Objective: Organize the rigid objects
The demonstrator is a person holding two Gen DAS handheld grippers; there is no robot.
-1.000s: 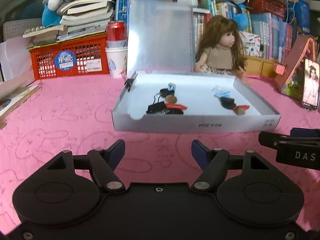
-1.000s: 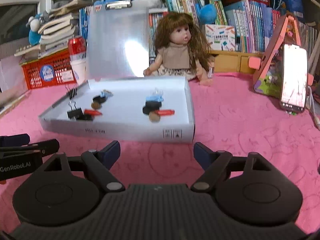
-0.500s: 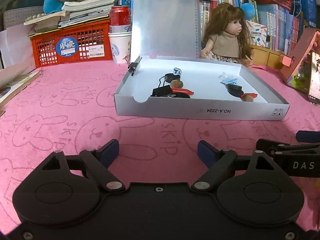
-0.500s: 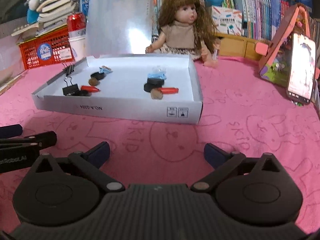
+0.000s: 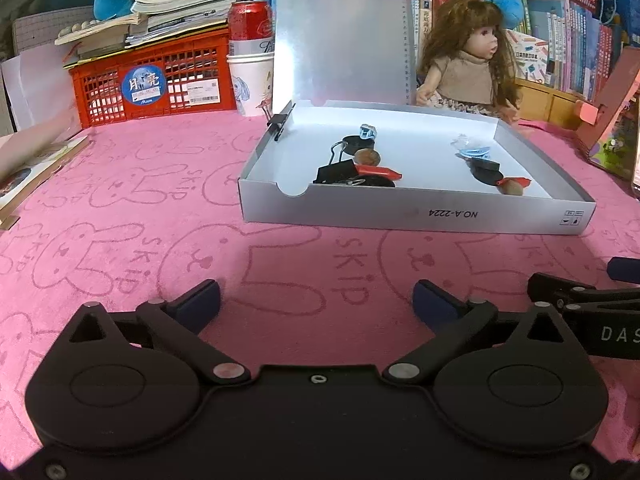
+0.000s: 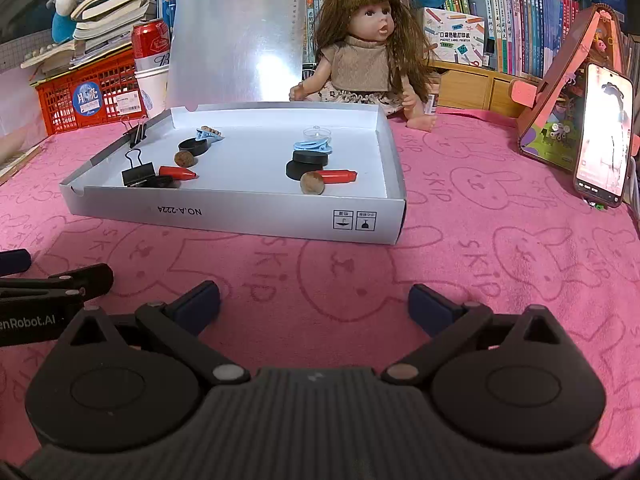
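Note:
A shallow white box [image 5: 400, 214] lies open on the pink cloth. It holds two small groups of objects. The left group has a black binder clip [image 5: 336, 170], a red piece [image 5: 378, 171], a brown ball [image 5: 367, 156] and a black disc [image 5: 358, 142]. The right group has a blue clip [image 6: 312, 146], black discs [image 6: 306, 164], a red piece [image 6: 338, 176] and a brown ball [image 6: 312, 188]. My left gripper [image 5: 316, 294] hovers over the cloth in front of the box, its jaws opening with nothing between them. My right gripper [image 6: 314, 294] is open and empty beside it.
A doll [image 6: 360, 60] sits behind the box, next to an upright clear sheet [image 5: 340, 32]. A red crate [image 5: 152, 80] and a can in a paper cup [image 5: 250, 24] stand at the back left. A phone [image 6: 604, 140] leans at the right, and books [image 5: 32, 168] lie at the left edge.
Both grippers' jaws have spread wider. Both views have tipped slightly downward, so the box sits a little higher in the frame. Nothing in the box has moved.

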